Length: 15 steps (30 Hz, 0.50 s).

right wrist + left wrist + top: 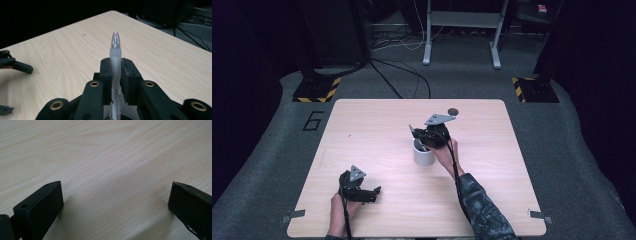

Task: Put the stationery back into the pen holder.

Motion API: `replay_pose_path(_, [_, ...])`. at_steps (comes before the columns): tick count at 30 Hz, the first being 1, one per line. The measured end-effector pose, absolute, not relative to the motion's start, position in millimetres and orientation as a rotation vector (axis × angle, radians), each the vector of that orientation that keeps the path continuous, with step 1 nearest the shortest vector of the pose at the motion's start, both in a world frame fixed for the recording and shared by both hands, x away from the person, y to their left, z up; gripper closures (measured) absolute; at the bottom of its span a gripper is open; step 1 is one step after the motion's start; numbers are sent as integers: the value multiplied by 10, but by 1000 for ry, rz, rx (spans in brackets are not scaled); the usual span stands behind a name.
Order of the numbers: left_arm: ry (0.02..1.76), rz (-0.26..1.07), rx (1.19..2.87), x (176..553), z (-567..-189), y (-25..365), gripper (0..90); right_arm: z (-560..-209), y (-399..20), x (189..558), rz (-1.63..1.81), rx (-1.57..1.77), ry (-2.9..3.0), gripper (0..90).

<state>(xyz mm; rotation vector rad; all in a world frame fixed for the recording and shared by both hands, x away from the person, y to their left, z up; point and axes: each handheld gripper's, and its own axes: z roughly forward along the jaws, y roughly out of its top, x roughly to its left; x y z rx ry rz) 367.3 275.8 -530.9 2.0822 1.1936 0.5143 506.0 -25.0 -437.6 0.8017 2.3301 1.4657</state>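
Black right gripper (418, 134) (grey plate atop), camouflage-patterned sleeve (482, 207).

A dark figure "6" (314, 120) is marked on the grey floor (272, 150) (just left of the surface's (377, 150) far-left corner).

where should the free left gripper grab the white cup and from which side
Grip the white cup across its round wall, low on the body, coming in level from its left, the open left gripper side. Its top is taken: the right gripper holds a pen just above the rim.
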Motion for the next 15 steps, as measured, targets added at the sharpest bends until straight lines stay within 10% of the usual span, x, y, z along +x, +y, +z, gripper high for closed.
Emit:
replay_pose_path(7, [1194, 516, 2082, 3673, -5309, 2759, 0, -4393, -252, 5037, 1409, 829, 2373, 777])
replay_pose_path(15, [1194, 514, 2082, 3673, -5308, 2758, 0, -4315, -316, 4995, 1388, 840, 2385, 540])
